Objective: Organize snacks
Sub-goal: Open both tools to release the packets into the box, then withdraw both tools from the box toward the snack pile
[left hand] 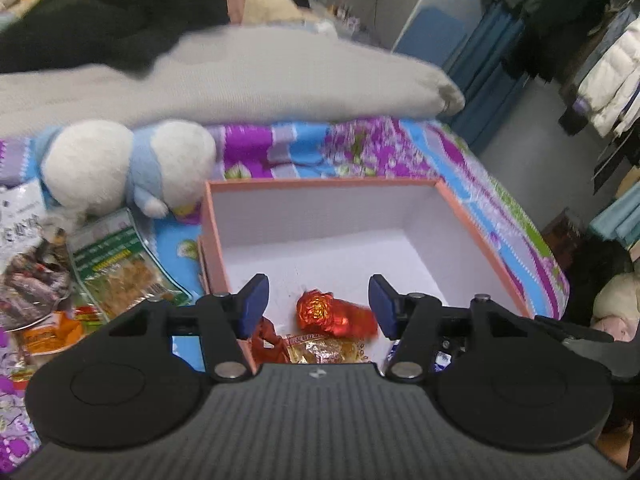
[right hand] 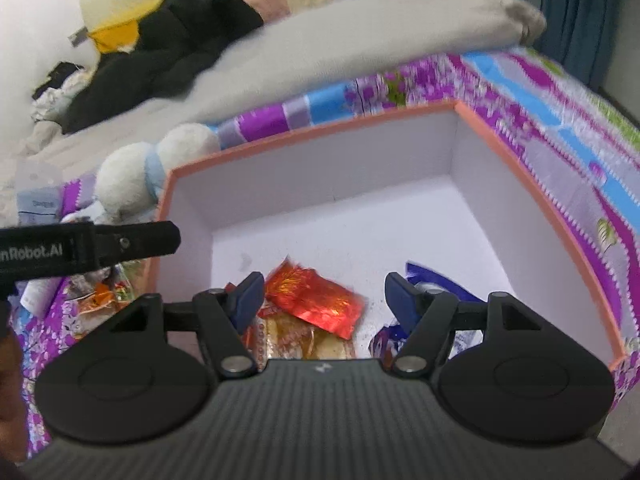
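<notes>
Inside the rectangular cardboard box, crinkly red foil packet, both grippers' jaws released.

A home bedroom: a bed with floral sheet, plush toy, hanging clothes

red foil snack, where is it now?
In both wrist views the red foil snack lies inside the pink box, at its near end, on a yellow packet.

Soft indoor light, motion blur throughout (fisheye bending at edges).
</notes>
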Available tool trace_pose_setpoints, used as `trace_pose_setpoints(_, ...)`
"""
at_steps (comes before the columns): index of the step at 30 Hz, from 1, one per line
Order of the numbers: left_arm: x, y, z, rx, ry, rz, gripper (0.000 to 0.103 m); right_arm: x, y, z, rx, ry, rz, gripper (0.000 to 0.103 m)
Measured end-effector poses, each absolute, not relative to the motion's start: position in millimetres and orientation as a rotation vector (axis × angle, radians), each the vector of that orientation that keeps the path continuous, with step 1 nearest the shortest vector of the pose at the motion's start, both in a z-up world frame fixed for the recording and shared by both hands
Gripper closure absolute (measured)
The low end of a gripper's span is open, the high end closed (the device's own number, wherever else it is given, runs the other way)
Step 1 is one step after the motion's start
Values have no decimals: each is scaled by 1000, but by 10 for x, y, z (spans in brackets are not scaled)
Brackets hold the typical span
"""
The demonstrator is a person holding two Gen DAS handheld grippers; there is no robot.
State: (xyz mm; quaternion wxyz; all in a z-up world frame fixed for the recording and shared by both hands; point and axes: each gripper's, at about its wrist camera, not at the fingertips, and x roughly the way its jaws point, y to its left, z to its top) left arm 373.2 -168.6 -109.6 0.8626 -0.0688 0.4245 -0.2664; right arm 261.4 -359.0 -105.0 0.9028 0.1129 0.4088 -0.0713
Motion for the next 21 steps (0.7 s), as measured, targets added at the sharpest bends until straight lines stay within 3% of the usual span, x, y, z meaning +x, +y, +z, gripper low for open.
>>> trace_pose_setpoints(21,1478,-452,-231,-158,681,-396,42,977,-2735,-226,191,626,32,34)
